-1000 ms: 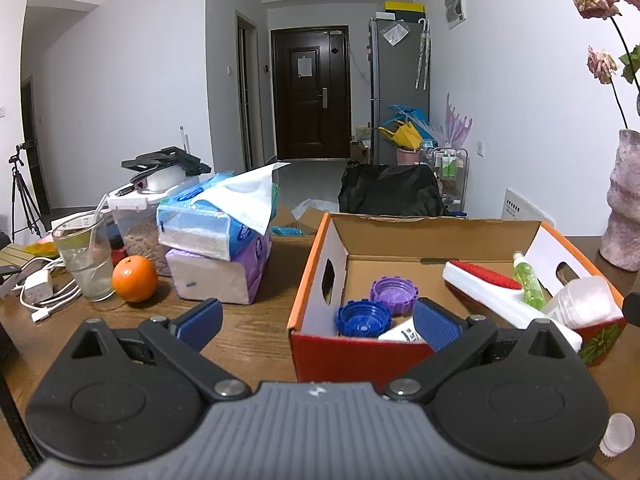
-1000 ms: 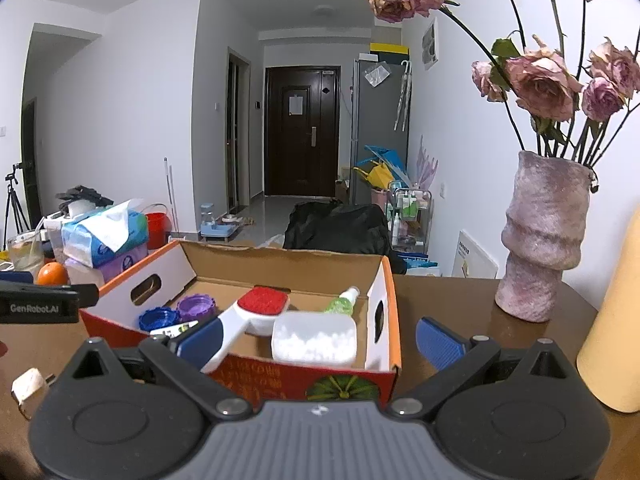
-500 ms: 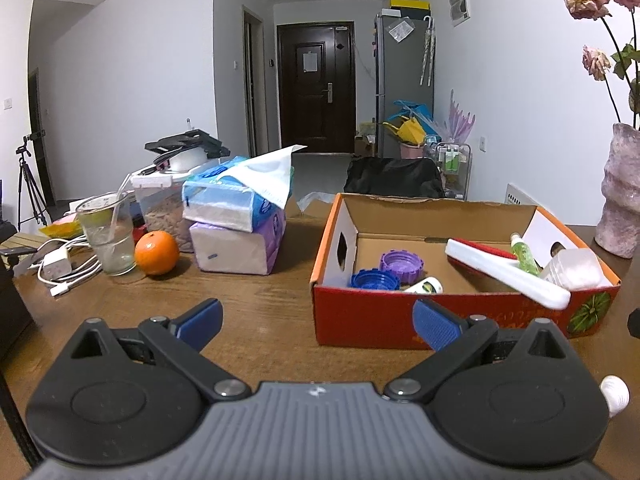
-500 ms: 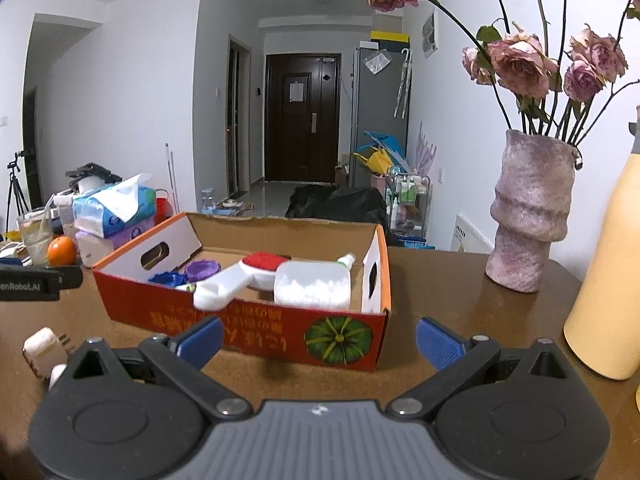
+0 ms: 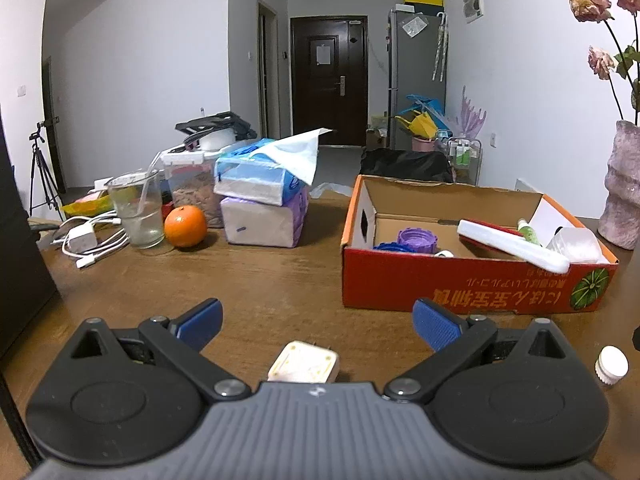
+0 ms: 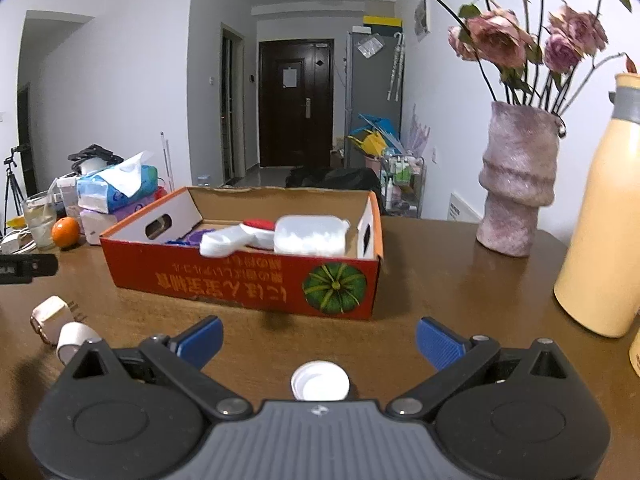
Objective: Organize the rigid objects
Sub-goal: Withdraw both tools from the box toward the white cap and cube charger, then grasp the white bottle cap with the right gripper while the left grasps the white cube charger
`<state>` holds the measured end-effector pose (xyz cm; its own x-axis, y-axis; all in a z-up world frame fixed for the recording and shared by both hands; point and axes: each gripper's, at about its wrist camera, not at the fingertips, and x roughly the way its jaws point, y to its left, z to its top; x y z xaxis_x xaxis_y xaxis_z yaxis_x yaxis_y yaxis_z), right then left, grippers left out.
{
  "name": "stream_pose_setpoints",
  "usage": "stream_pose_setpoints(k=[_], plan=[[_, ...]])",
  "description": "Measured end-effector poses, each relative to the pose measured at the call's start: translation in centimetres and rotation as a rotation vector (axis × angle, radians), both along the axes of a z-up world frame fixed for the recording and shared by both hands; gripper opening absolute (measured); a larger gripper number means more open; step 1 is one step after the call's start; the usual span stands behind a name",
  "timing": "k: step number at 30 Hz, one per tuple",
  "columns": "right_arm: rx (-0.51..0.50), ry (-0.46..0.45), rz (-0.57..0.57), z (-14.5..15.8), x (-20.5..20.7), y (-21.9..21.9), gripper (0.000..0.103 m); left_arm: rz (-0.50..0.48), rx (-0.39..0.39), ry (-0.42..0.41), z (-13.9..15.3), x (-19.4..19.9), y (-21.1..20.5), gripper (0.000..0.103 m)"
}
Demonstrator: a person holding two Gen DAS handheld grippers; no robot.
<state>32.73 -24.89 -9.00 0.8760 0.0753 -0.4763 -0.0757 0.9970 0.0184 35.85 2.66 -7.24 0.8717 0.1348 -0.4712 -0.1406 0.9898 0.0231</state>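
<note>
Both sets of jaws stand wide and hold nothing, the left gripper (image 5: 316, 320) hovering low over a white charger plug (image 5: 304, 367) on the tabletop (image 5: 264, 280), the right gripper (image 6: 318, 338) over a white cap (image 6: 320, 385), the red box (image 6: 244, 280) lying toward 12 o'clock.

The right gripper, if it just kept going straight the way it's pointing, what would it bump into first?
Probably the white bottle cap on the table between the open fingers of the right gripper. Beyond it stands the red cardboard box, though depth is hard to judge.
</note>
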Motion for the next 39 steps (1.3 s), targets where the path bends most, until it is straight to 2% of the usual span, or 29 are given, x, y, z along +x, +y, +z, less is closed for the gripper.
stream_pose_setpoints(k=[18,24,26,32,34,37,39], plan=[[-0.031,0.055,-0.022,-2.0,-2.0,0.2,0.103,0.011,-0.009,0.038,-1.4,-3.4,1.8,0.103],[-0.04,0.089,-0.021,-3.2,-0.8,0.2,0.095,0.017,-0.017,0.049,-1.8,-3.5,2.4,0.103],[-0.038,0.107,-0.021,-3.7,-0.2,0.2,0.088,0.014,-0.022,0.059,-2.0,-3.3,2.5,0.103],[-0.023,0.125,-0.054,-4.5,1.5,0.0,0.081,0.008,-0.03,0.069,-2.2,-3.1,2.6,0.103],[-0.013,0.137,-0.064,-4.7,2.1,-0.1,0.076,0.008,-0.033,0.071,-2.2,-2.9,2.7,0.103],[0.005,0.161,-0.064,-5.1,2.9,-0.1,0.059,0.008,-0.037,0.078,-2.4,-2.7,2.8,0.103],[0.01,0.167,-0.057,-5.3,3.1,0.0,0.052,0.009,-0.041,0.082,-2.4,-2.6,2.9,0.103]])
